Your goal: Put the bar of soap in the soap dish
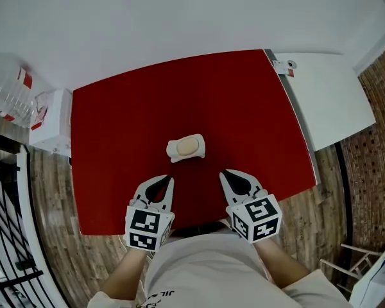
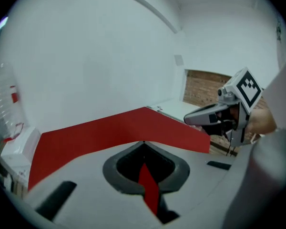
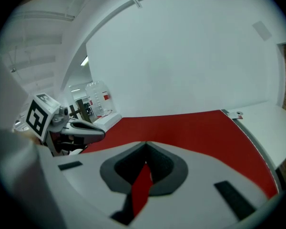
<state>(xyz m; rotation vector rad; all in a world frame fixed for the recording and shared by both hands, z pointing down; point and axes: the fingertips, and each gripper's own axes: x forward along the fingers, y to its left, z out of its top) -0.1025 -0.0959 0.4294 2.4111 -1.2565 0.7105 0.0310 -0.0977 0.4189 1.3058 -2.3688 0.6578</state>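
Lying in the soap dish (image 1: pixel 174 151), the bar of soap (image 1: pixel 188 145) is already where the task wants it, so by my reading the placing step is done and only the withdrawal is in hand. The dish stands near the middle of the red table (image 1: pixel 109 140), roughly midway between its left and right edges. The left gripper (image 1: pixel 169 180) and the right gripper (image 1: pixel 223 172) hang over the near edge, either side of the dish and clear of it. Each has its jaws closed tip to tip with nothing between them, as the left gripper view (image 2: pixel 143 142) and the right gripper view (image 3: pixel 145 143) both show. The next move probably calls for nothing more than keeping both tools away from the dish, so that it is not knocked. Neither gripper view takes in the dish or the soap; each looks across the table to a white wall. Whether the bar sits flat or tilted in the dish is too small to judge, and the person's torso hides the middle of the near edge.
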